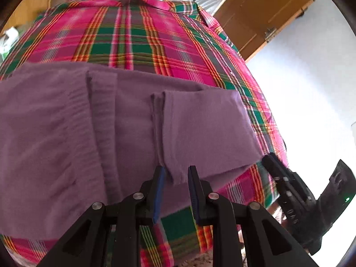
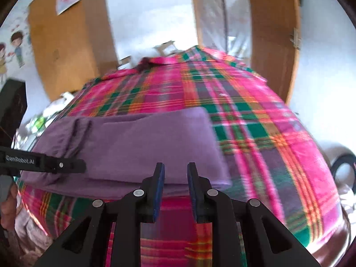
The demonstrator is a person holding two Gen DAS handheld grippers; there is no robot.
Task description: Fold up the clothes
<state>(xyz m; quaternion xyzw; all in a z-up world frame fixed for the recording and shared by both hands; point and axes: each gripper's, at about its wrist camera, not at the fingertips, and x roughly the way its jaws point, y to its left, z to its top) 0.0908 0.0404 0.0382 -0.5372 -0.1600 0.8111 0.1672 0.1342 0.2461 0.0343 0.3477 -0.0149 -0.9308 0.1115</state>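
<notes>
— Two hand-held grippers, what are they doing?
— Left hand-held gripper [image 1: 175, 173] has its blue-padded fingers [image 1: 159, 184] spread, with the near edge of the purple garment [image 1: 124, 131] between them (no pinch that I can see). Right hand-held gripper [image 2: 175, 173] is also spread, holding nothing, just at the garment's near edge.
— And the garment itself?
— Folded into a flat stack on the pink-and-green plaid cloth [image 1: 138, 35]; a wooden door [image 1: 262, 13] stands beyond.
</notes>
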